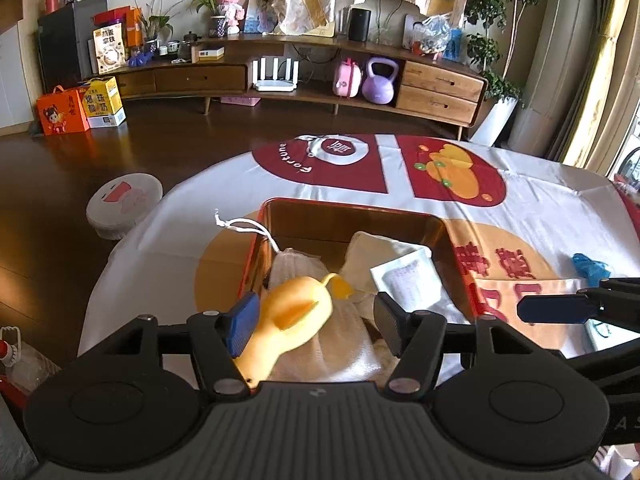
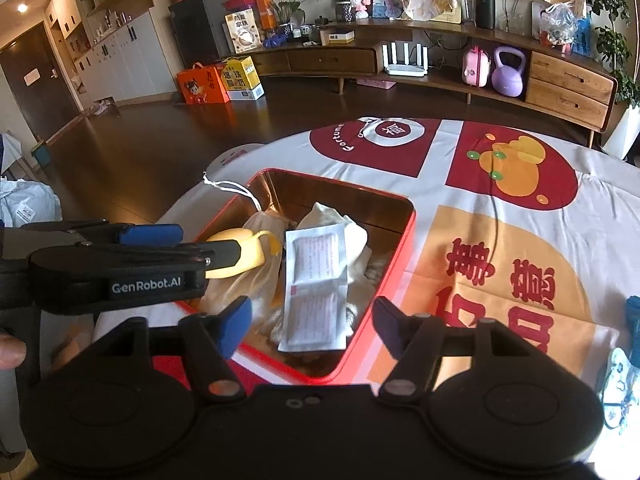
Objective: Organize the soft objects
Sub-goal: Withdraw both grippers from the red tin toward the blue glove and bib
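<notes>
A red tin box (image 1: 344, 210) (image 2: 400, 256) stands on the table and holds soft things: a mesh drawstring bag (image 1: 304, 266) (image 2: 256, 276), a cream cloth pouch (image 1: 376, 252) (image 2: 340, 220) and a white flat packet (image 1: 408, 280) (image 2: 316, 288). A yellow soft duck toy (image 1: 288, 320) (image 2: 236, 252) lies on the mesh bag, between the fingers of my left gripper (image 1: 314, 322) (image 2: 176, 244), which is open with the left pad touching the toy. My right gripper (image 2: 310, 326) is open and empty over the box's near edge; one of its fingers (image 1: 556, 308) shows in the left wrist view.
The table wears a white, red and orange printed cloth (image 1: 520, 216) (image 2: 500, 248). A blue soft item (image 1: 590, 266) (image 2: 632, 312) and a white patterned item (image 2: 620, 384) lie at the right. A round stool (image 1: 124, 202) stands on the floor to the left.
</notes>
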`<state>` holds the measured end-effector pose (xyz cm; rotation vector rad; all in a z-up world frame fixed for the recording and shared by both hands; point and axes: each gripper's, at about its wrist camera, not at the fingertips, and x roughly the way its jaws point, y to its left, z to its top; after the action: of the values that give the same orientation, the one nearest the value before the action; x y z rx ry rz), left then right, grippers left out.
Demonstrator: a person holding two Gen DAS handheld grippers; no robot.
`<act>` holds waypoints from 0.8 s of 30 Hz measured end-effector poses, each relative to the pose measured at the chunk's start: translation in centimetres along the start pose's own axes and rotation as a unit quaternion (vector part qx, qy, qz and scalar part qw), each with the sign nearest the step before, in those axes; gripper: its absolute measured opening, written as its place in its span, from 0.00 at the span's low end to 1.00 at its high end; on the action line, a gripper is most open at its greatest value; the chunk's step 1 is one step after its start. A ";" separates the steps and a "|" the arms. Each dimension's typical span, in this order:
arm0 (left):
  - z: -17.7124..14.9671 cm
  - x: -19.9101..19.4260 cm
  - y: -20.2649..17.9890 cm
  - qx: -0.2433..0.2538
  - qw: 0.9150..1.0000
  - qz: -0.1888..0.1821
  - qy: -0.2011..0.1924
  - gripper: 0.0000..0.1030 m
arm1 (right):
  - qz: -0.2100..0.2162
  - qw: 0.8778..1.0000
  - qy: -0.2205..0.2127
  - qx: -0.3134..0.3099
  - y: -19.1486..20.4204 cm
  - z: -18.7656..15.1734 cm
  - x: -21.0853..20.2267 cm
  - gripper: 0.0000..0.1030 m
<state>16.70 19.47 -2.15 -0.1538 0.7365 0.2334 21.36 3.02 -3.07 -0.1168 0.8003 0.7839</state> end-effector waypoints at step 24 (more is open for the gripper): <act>-1.8 -6.2 -8.3 0.055 0.996 -0.054 -0.042 0.78 | -0.021 0.996 -0.078 0.024 -5.0 -3.7 -10.7 0.99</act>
<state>13.27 10.16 1.28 -0.0776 0.6538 0.0952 17.82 -8.27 0.64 -0.0294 0.6648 0.7244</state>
